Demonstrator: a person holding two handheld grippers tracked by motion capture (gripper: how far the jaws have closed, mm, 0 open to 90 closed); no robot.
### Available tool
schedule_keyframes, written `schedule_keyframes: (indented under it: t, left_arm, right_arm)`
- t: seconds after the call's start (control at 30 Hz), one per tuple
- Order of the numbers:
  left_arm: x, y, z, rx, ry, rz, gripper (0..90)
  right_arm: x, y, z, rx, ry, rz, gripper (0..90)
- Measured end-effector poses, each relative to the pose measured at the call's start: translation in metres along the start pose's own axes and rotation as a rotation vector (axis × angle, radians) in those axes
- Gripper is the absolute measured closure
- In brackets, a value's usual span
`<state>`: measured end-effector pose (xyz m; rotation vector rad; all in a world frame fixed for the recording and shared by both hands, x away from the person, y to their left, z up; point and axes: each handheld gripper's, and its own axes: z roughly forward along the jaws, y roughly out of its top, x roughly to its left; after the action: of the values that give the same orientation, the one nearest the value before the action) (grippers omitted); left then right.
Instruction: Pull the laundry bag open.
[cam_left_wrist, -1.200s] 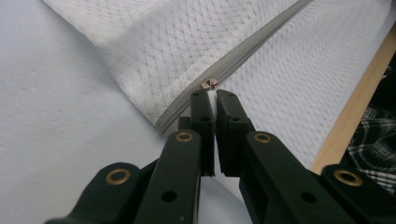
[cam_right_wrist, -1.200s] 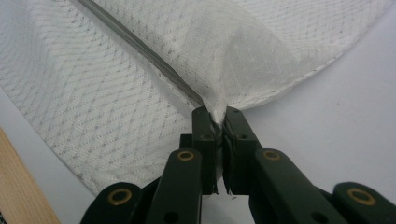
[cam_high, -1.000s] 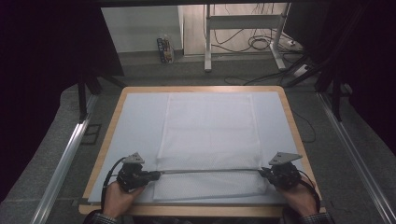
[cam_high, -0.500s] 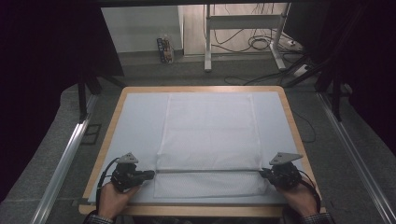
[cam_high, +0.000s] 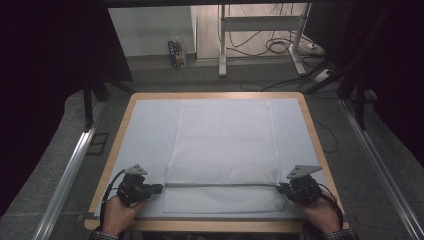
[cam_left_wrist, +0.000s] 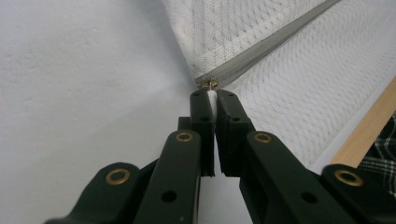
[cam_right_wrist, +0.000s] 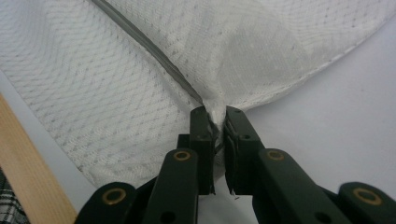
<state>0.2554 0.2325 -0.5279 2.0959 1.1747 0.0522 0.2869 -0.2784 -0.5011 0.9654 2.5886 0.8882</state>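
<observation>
High view: we see one table (cam_high: 150, 115), wooden-rimmed and covered by a pale sheet, on which lies one white mesh bag (cam_high: 225, 145), spread flat at the centre and reaching from near the far edge to near the near edge. One grey zipper (cam_high: 220, 184) runs straight across the bag's near part, from side to side. Two grippers meet its ends: the left gripper (cam_high: 159, 188) at the bag's left edge, the right gripper (cam_high: 281, 189) at its right edge, each held in one hand (cam_high: 119, 214) resting at the near rim. In the left gripper view, the left gripper (cam_left_wrist: 214, 100) has its jaws closed to a thin slit on a small white tab just below the brass zipper pull (cam_left_wrist: 211, 84). In the right gripper view, the right gripper (cam_right_wrist: 214, 116) is likewise nearly closed, pinching a bunched fold of the bag (cam_right_wrist: 140, 93) where the zipper (cam_right_wrist: 154, 51) ends. We judge the step in hand to be tensioning or opening the zipper; to do it well, we would keep the right grip fixed as an anchor, pull along the zipper's own line, and stay low to the table so that the mesh neither lifts nor puckers.
</observation>
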Motion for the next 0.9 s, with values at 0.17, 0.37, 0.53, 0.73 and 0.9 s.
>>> schedule_keyframes:
  t: [0.17,0.37,0.53,0.73,0.9]
  left_arm:
    - [-0.004,-0.003,-0.001,0.019,0.018,0.023,86.8]
    - [-0.01,-0.002,0.003,0.018,0.064,0.065,79.2]
    - [-0.015,0.0,0.008,-0.001,0.106,0.1,56.3]
    - [-0.019,0.002,0.009,-0.03,0.139,0.116,30.3]
    - [-0.021,0.002,0.006,-0.061,0.141,0.107,15.6]
  right_arm:
    - [0.004,0.0,-0.001,0.004,0.001,-0.007,75.1]
    - [0.006,-0.001,0.0,0.009,-0.014,-0.017,60.6]
    - [0.004,0.001,0.001,-0.019,-0.027,-0.016,42.1]
    - [0.004,0.003,0.002,-0.051,-0.018,-0.009,25.7]
    - [0.004,0.006,-0.002,-0.086,-0.017,0.011,15.5]
